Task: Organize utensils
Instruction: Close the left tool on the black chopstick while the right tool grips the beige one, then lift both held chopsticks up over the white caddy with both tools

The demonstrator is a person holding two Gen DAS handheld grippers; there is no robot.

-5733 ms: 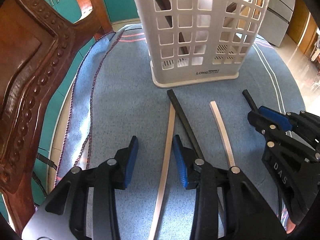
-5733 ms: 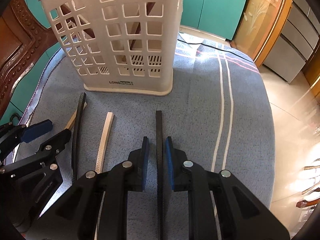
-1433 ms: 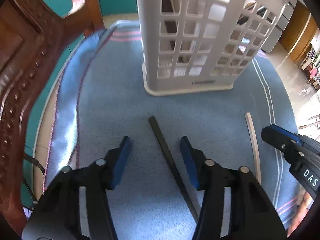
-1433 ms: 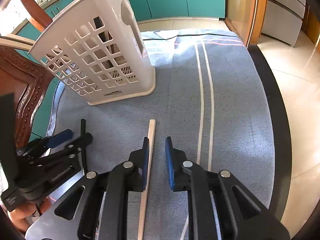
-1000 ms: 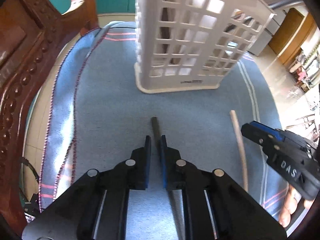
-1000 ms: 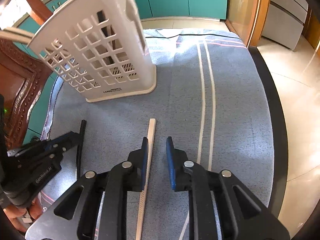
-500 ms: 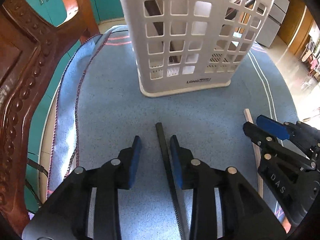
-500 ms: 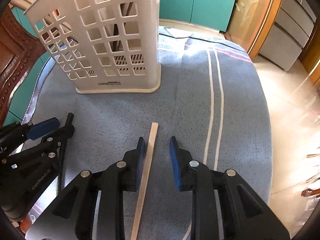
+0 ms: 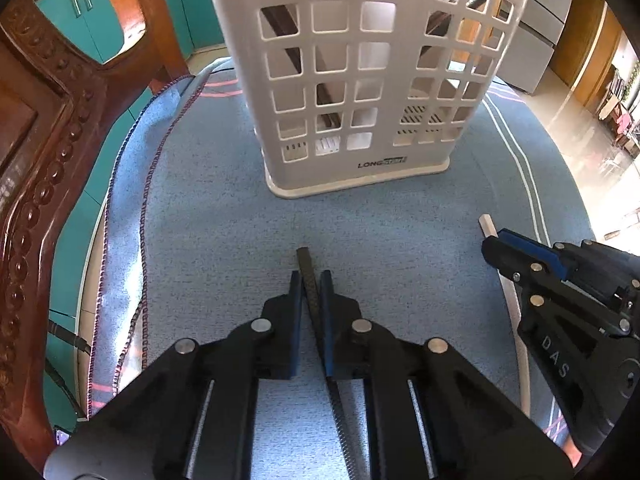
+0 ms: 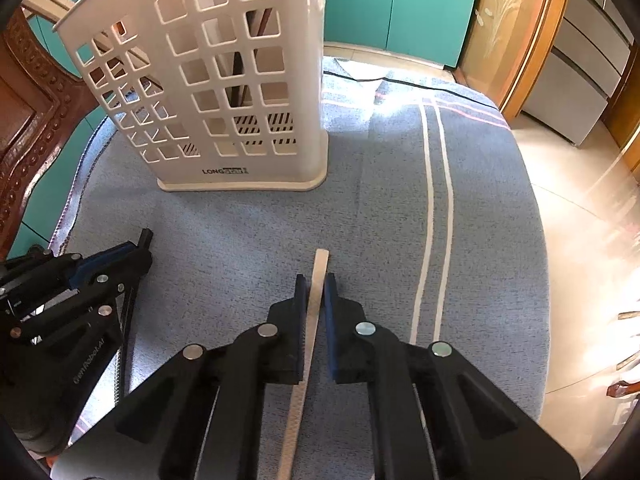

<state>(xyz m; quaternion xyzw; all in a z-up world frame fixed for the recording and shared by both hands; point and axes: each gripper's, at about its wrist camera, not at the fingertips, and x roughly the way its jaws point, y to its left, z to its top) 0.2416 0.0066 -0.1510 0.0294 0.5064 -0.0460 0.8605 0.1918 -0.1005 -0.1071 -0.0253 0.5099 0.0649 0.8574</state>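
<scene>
A black utensil stick (image 9: 304, 258) lies on the blue cloth, and my left gripper (image 9: 311, 280) has its jaws closing onto it, the pads pressed against its sides just behind its far tip. A pale utensil stick (image 10: 321, 260) lies to the right, and my right gripper (image 10: 316, 282) has its jaws closing on it the same way. Beyond both stands the white lattice basket (image 9: 360, 80), upright, with dark and pale sticks inside. The left wrist view has the right gripper (image 9: 500, 244) at its right edge; the right wrist view has the left gripper (image 10: 140, 252) at its left.
The blue cloth (image 10: 400, 208) with white stripes covers a round table whose edge curves close on the right. A carved wooden chair (image 9: 36, 160) rises at the left. Teal cabinets (image 10: 400, 4) and tiled floor lie beyond.
Half a second ago both grippers stood open astride their sticks; now each has its jaws closed onto its stick. The left hand has shifted slightly; the sticks still lie on the cloth.
</scene>
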